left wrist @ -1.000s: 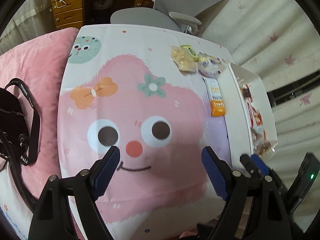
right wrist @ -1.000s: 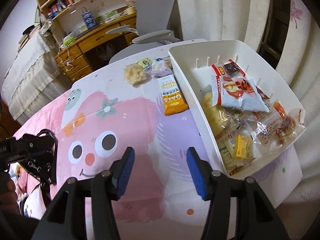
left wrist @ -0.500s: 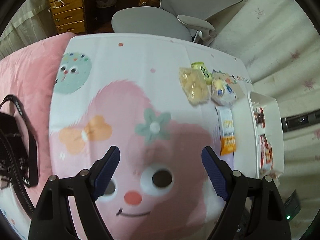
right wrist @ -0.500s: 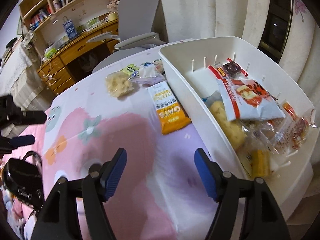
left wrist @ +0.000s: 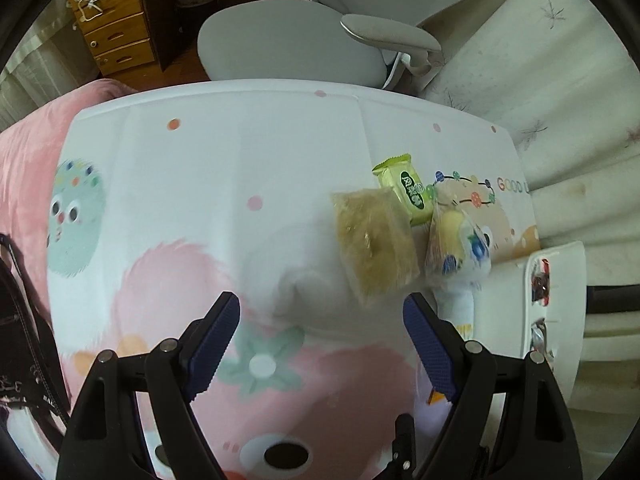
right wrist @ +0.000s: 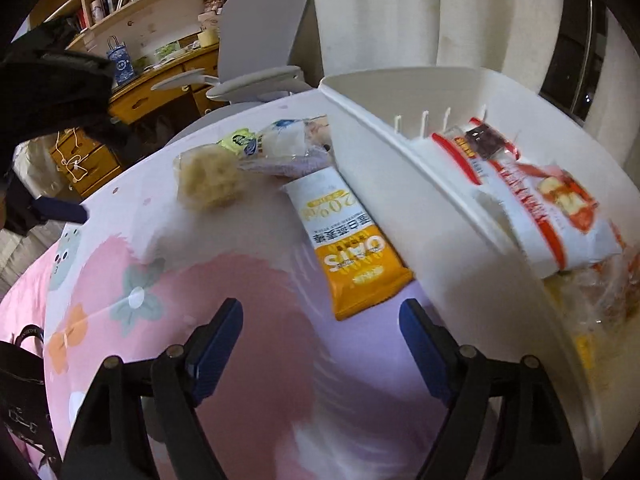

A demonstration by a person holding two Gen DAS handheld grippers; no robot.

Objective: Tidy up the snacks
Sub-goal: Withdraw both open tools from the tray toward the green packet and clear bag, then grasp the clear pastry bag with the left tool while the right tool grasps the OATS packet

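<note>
My left tool [left wrist: 322,344] hangs over the counter [left wrist: 240,184] with its blue pads spread wide and nothing between them, only the cartoon-printed cloth below. Just beyond its right pad lies a clear packet of pale crumbly snack [left wrist: 374,246]. Touching that packet's far corner is a small green-wrapped snack [left wrist: 406,188], and just beside both, to the right, a clear bag with a yellow and blue print [left wrist: 460,248].

My right tool [right wrist: 320,344] is empty too, and its jaws are opening. It points down at the pink part of the cloth. Ahead of it, slightly to the right, the orange and white oats packet [right wrist: 348,240] lies flat on the counter, its long edge against the outer wall of the white bin [right wrist: 400,184]. Inside the bin several snacks are piled, topmost a red and white bag [right wrist: 560,208]. The other three loose snacks sit in a cluster at the bin's far left corner. Behind the counter stands a grey office chair [right wrist: 260,44].
</note>
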